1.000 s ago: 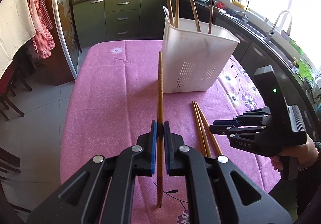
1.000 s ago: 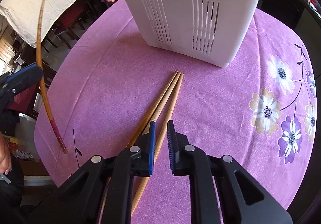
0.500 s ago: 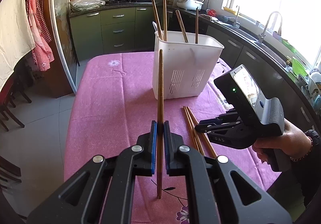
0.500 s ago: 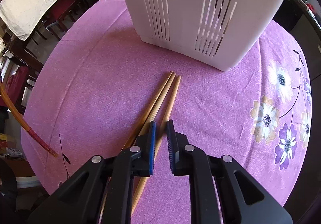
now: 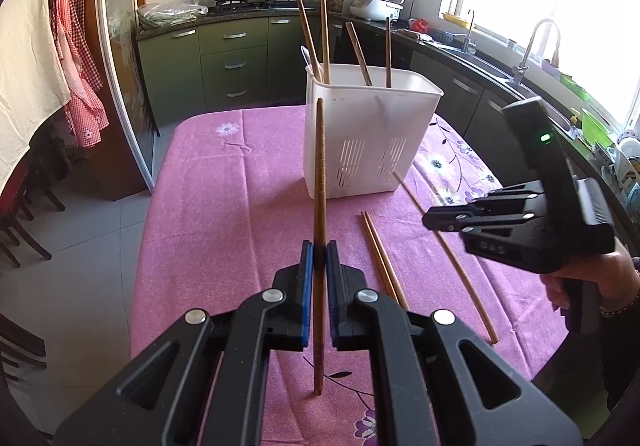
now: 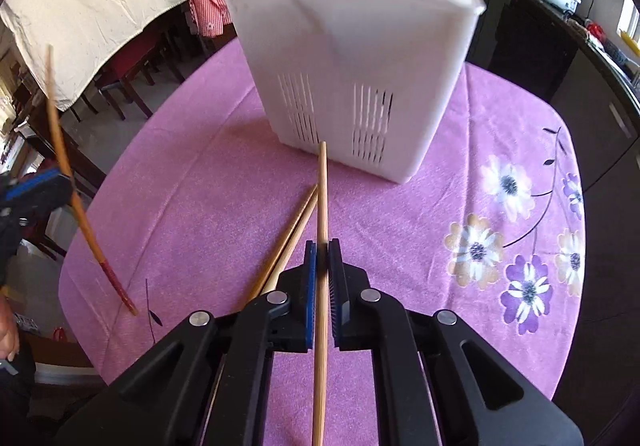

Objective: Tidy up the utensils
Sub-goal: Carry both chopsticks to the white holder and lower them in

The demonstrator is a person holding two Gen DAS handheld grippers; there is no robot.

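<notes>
Both sets of jaws are clamped shut, each on a single chopstick. The largest thing in sight is a worktop (image 5: 208, 206) covered with a pink cloth printed with flowers, standing in a kitchen with green cabinets. Toward its far end stands a white plastic utensil holder (image 5: 370, 134), upright, with slotted vents low on its walls. Four brown chopsticks (image 5: 325, 42) stand in it, leaning at different angles with their tops above the rim, and a pale rounded handle shows at its left corner. The left gripper (image 5: 319, 258) pinches a dark brown chopstick (image 5: 319, 174) between its blue pads, held clear of the cloth and pointing toward the holder. The right gripper (image 6: 322, 258), held in a person's hand (image 5: 592, 278) at the worktop's right side, has just been closing, and its jaws now press on a pale bamboo chopstick (image 6: 322, 198). From the right wrist view that chopstick points at the holder's base, and its far end looks lifted off the cloth. Two more pale chopsticks (image 5: 380, 250) lie side by side, touching, on the cloth in front of the holder, between the two grippers.
</notes>
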